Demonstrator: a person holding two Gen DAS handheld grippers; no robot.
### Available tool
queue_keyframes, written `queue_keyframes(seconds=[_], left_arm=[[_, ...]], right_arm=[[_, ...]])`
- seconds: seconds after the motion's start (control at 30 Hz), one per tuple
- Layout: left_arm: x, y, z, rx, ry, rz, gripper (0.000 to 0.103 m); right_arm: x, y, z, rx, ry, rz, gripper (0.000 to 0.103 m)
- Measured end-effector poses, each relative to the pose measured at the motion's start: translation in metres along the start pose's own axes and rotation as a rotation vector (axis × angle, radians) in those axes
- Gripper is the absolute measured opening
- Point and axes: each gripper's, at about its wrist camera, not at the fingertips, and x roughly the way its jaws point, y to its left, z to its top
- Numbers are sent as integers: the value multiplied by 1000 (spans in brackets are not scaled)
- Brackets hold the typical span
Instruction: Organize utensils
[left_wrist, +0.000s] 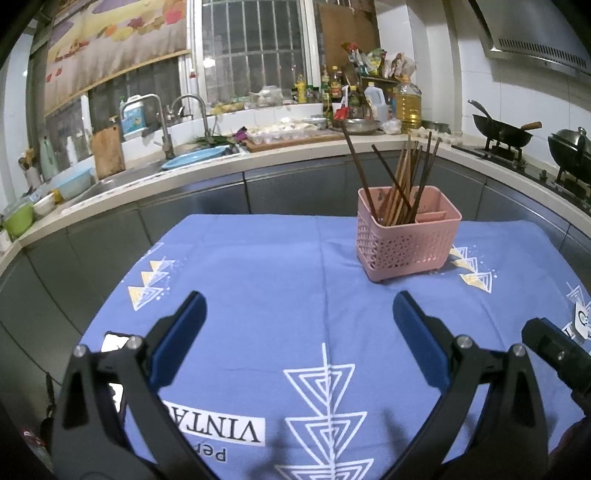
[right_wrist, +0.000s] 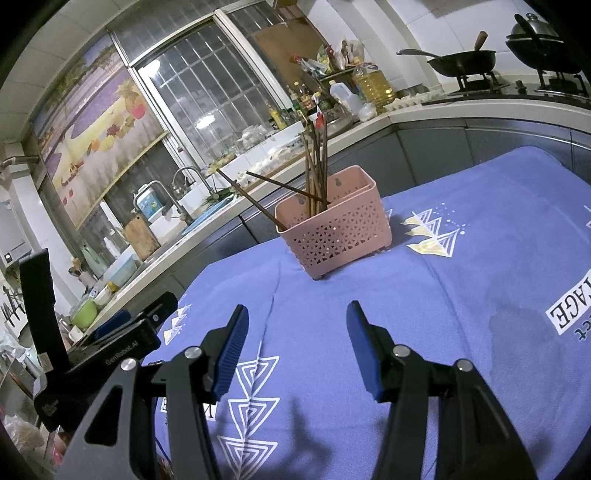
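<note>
A pink perforated utensil basket (left_wrist: 404, 238) (right_wrist: 338, 230) stands on the blue tablecloth (left_wrist: 266, 280) (right_wrist: 461, 288) toward its far side. Several brown chopsticks (left_wrist: 404, 181) (right_wrist: 316, 173) stand in the basket's larger compartment, two of them leaning out to the left. My left gripper (left_wrist: 299, 306) hovers over the cloth well short of the basket, open, nothing between its blue pads. My right gripper (right_wrist: 297, 314) is also open and empty, with the basket ahead of it. The left gripper's black body (right_wrist: 122, 347) shows at the left of the right wrist view.
A kitchen counter (left_wrist: 207, 168) curves behind the table with a sink, taps and a blue basin (left_wrist: 195, 157). Bottles and an oil jug (left_wrist: 406, 103) crowd the corner. Two woks (left_wrist: 502, 129) sit on the stove at the right. Grey cabinets run below.
</note>
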Motion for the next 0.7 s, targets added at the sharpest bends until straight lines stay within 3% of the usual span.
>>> queue_keyframes(seconds=[0.7], left_arm=[[-3, 14, 2, 23, -27, 59, 97]], right_arm=[[0, -1, 0, 1, -2, 0, 56]])
